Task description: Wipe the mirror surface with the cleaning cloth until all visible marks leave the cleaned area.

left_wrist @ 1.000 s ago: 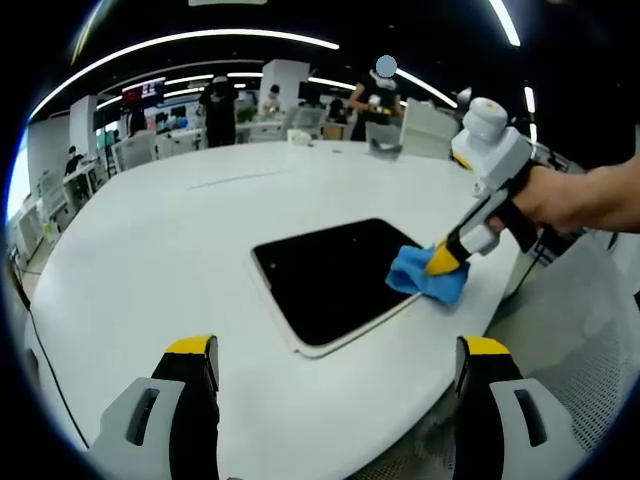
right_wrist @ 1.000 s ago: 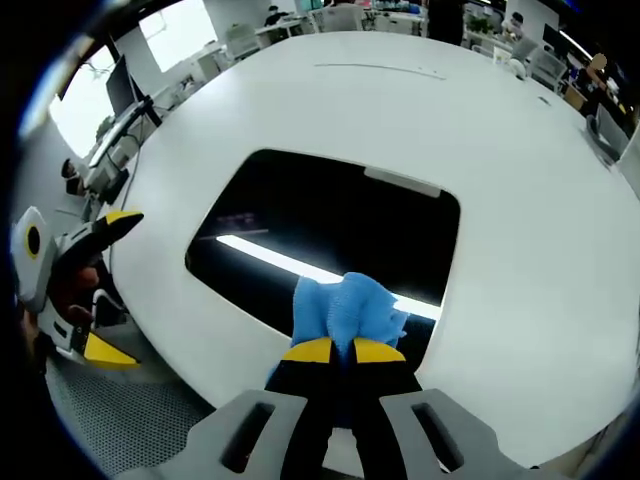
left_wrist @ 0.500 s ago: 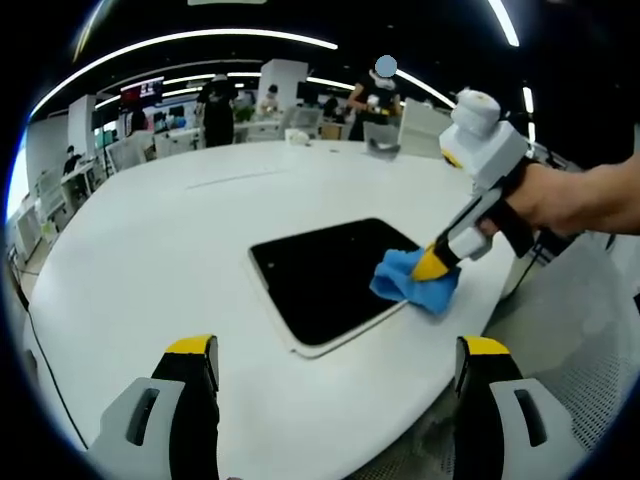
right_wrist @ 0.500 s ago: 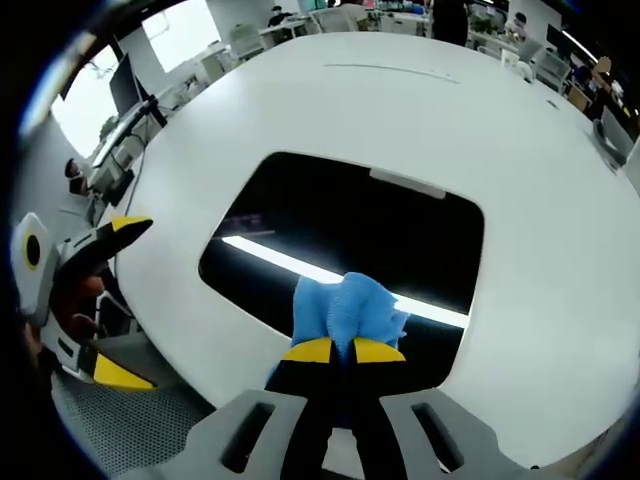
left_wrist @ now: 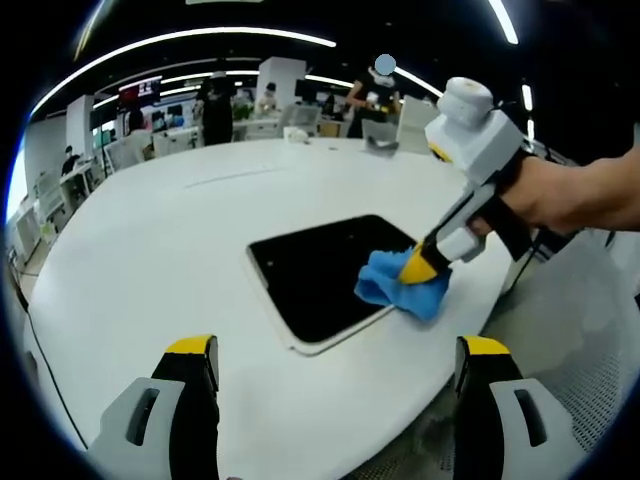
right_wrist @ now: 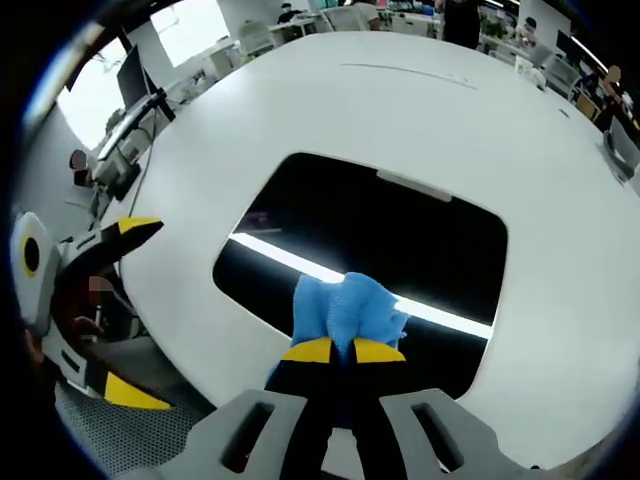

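Right gripper (right_wrist: pixel 342 350) — jaws clamped on blue cleaning cloth (right_wrist: pixel 347 310), cloth pressed onto the mirror (right_wrist: pixel 380 235) at its near edge. Left gripper (left_wrist: pixel 335 360) — jaws spread, held short of the mirror.

Right gripper (right_wrist: pixel 335 350) fingers pinched together, angled down; left gripper (left_wrist: pixel 335 350) fingers spread.

The right gripper (left_wrist: pixel 420 266) is built with a white-grey body, black fingers and yellow tips. A bare forearm is seen behind it. The left gripper (left_wrist: pixel 335 375) is made of grey fingers (left_wrist: pixel 180 400) capped in yellow.

No legible text anywhere.
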Available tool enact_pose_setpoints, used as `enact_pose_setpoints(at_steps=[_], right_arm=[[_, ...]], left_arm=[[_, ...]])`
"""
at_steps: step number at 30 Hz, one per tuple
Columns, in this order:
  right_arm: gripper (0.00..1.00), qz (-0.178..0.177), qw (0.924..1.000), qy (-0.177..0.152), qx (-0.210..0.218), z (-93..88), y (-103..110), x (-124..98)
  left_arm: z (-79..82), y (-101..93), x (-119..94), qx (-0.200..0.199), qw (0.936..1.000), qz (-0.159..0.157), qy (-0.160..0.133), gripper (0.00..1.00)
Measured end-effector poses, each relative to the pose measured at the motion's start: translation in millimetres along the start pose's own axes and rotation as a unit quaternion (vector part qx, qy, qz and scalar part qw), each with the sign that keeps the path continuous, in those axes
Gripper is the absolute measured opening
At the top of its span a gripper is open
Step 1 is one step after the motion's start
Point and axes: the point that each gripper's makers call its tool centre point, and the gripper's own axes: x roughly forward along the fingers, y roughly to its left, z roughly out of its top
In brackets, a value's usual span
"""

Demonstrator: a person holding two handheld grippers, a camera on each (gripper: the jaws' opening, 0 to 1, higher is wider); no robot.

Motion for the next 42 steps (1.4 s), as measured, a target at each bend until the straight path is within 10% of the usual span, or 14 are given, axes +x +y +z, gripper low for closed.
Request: enact_pose_setpoints(at_steps=[42], right_arm=[[0.00,0.025,0.9993,0.005,-0.025,23.5,57,17]], left_arm=[[-0.6,0.2,0,0.005,1.0000,0.000,0.003,0.99]])
